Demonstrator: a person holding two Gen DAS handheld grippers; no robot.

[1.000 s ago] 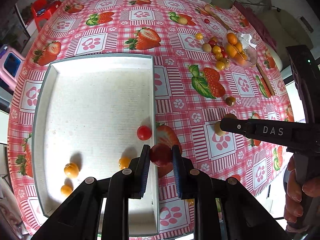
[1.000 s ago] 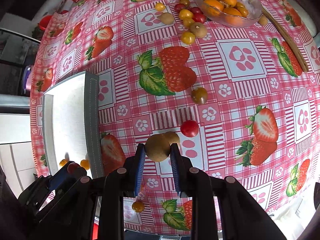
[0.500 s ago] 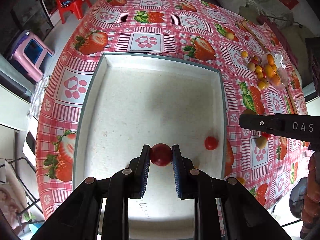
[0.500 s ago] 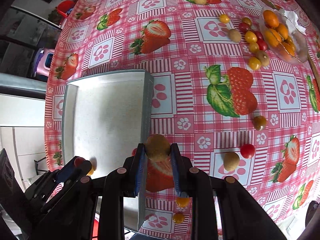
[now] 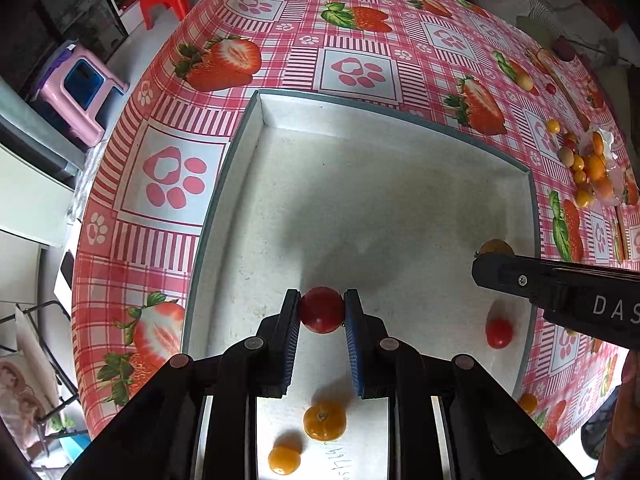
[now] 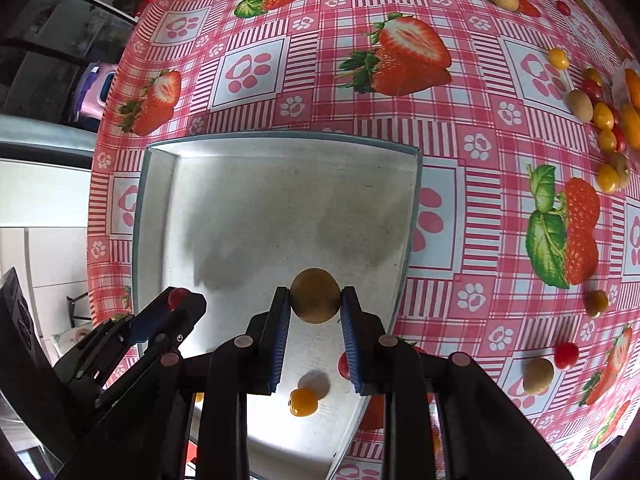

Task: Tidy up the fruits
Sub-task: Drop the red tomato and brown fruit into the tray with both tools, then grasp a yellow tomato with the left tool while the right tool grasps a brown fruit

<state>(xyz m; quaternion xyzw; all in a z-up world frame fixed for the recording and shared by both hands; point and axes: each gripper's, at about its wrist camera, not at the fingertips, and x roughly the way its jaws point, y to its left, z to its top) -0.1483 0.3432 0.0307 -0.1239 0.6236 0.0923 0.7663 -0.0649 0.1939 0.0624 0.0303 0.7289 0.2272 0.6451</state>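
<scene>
My left gripper clenches red tomato over tray | right gripper grasps brown fruit above tray's 5 o'clock corner | risk: dropped from height, either could roll against red tomato in the tray.

A pink-and-white checked tablecloth carries red strawberries and paw prints. The tray is white inside, grey-rimmed. Red tomato, brownish-green fruit, blue pads.
</scene>
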